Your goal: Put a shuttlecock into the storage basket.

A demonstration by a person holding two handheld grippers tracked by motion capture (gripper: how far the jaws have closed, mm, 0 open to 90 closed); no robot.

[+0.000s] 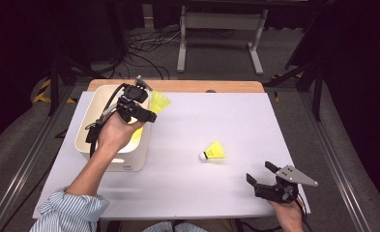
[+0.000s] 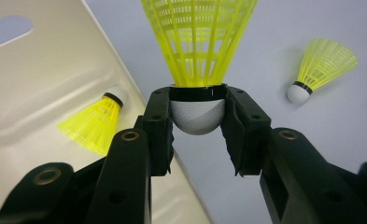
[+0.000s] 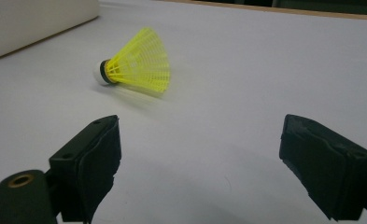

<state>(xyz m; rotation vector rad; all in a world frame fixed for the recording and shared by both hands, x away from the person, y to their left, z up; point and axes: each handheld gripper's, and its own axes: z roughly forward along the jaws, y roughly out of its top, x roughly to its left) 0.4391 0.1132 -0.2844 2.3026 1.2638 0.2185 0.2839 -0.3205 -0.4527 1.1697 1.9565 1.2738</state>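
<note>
Gripping the held shuttlecock (image 2: pixel 197 56) by its white cork, the left claw (image 1: pixel 146 113) hovers at the white bin's (image 1: pixel 93 104) 3 o'clock rim, skirt pointing toward 1 o'clock. Bin holds one shuttlecock (image 2: pixel 95 122). Another shuttlecock (image 1: pixel 213 152) lies on the counter (image 1: pixel 226 116), cork toward 8 o'clock; right claw (image 1: pixel 261 174) wide, nothing between.

No text, brand, number or sign can be read in any of the views. A small dark mark sits low on the front wall of the white bin (image 1: pixel 127 166), left of centre in the high view, but it is too small and blurred to make out. The yellow-and-black striped tape (image 1: pixel 43 91) on the floor at the left edge of that view carries no lettering.
</note>
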